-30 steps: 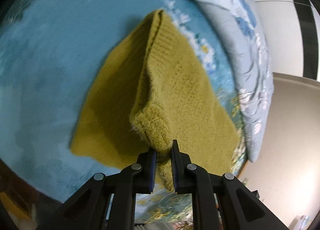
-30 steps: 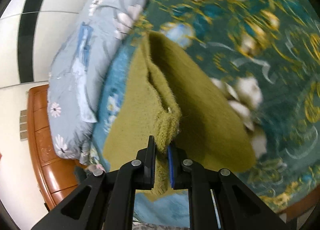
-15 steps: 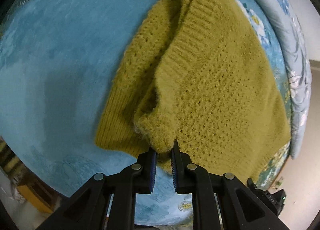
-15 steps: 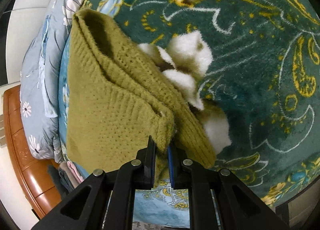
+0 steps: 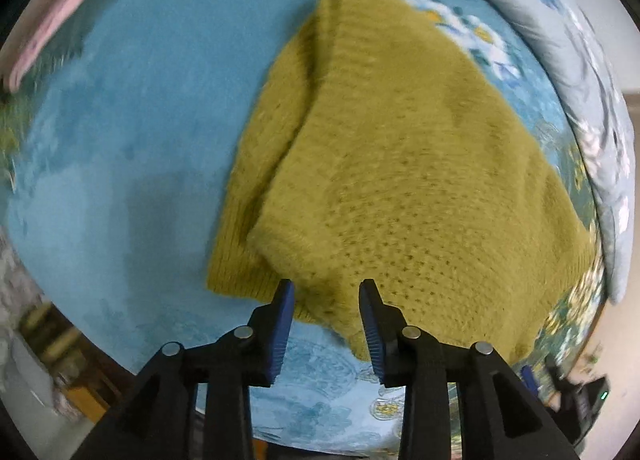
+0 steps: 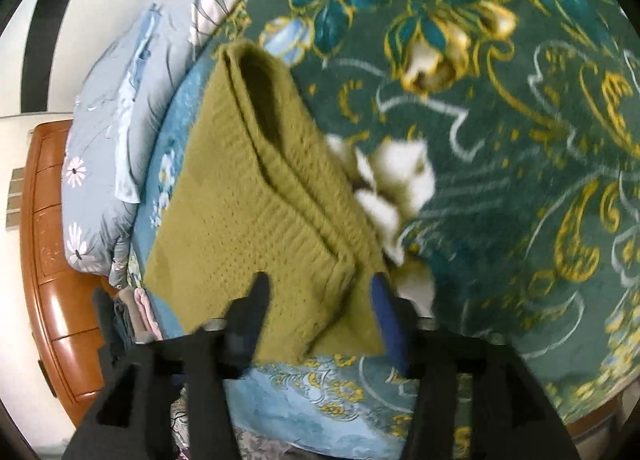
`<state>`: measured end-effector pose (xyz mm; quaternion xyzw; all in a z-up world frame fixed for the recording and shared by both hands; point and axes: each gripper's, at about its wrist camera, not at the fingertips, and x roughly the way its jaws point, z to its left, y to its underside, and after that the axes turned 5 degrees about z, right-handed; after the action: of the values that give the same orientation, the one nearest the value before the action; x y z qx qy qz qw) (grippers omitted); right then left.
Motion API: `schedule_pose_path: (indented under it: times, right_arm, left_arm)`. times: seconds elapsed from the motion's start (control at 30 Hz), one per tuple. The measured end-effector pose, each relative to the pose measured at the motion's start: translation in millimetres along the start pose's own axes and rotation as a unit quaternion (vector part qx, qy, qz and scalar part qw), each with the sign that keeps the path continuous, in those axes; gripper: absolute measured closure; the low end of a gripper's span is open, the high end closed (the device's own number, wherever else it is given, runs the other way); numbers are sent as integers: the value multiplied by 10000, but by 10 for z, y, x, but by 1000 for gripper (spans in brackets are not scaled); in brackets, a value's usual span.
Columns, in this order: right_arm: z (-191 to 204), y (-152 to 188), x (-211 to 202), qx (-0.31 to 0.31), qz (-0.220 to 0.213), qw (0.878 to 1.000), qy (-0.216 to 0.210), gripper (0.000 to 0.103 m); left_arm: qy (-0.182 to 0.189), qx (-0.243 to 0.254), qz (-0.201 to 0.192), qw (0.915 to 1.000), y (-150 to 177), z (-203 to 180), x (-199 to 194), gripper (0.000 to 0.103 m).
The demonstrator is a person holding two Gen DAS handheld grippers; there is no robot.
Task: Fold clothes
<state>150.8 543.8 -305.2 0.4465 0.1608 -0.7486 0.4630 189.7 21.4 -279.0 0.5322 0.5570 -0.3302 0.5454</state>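
Note:
An olive-yellow knit sweater (image 5: 400,163) lies folded over on the bed, its upper layer doubled onto the lower one. In the left wrist view my left gripper (image 5: 326,294) hovers over the near corner with its jaws opening; the knit sits between the blue pads but they no longer press it. In the right wrist view the same sweater (image 6: 256,211) shows its ribbed hem edges stacked. My right gripper (image 6: 320,292) is also opening above that near corner, the fabric lying loose between the fingers.
A blue plush blanket (image 5: 132,131) covers the bed on one side, a dark green floral blanket (image 6: 500,139) on the other. A grey floral quilt (image 6: 132,79) lies bunched along the far edge. A wooden headboard (image 6: 48,260) stands at left. Pink cloth (image 5: 48,31) lies far left.
Both grippers, shut on the sweater's corners in the earlier frames, have let go and spread their jaws. The lifted fold has dropped flat onto the lower layer.

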Motion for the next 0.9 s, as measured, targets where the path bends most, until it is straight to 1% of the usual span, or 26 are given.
schedule_pose_path:
  times: [0.07, 0.13, 0.23, 0.33, 0.47, 0.57, 0.63, 0.73, 0.9]
  right_arm:
    - [0, -69, 85, -131, 110, 9998, 68, 46]
    - [2, -141, 178, -267, 224, 9993, 130, 46]
    - [21, -211, 329, -429, 391, 9981, 212, 46]
    - [57, -256, 442, -494, 470, 9975, 202, 46]
    - [86, -280, 540, -504, 529, 9973, 86, 45]
    - [105, -287, 595, -507, 581, 9970, 22, 47]
    - [103, -287, 613, -458, 630, 9969, -57, 64]
    - [92, -283, 632, -367, 717, 9966, -190, 75]
    - [164, -274, 619, -268, 691, 9970, -207, 78]
  left_arm:
    - [-170, 427, -81, 9989, 22, -201, -37, 63]
    - [-175, 834, -97, 9963, 53, -420, -37, 61]
    - [-177, 1470, -4, 9890, 126, -791, 52, 61]
    - [-292, 2153, 152, 9760, 174, -1206, 207, 61]
    - [-345, 2784, 417, 9589, 248, -1612, 447, 63]
    - [-447, 2823, 569, 9566, 274, -1713, 588, 77]
    - [-559, 2805, 677, 9558, 277, -1731, 680, 79]
    - [-702, 2744, 839, 9554, 257, -1735, 806, 80]
    - [-805, 2575, 1007, 9577, 167, -1756, 901, 80]
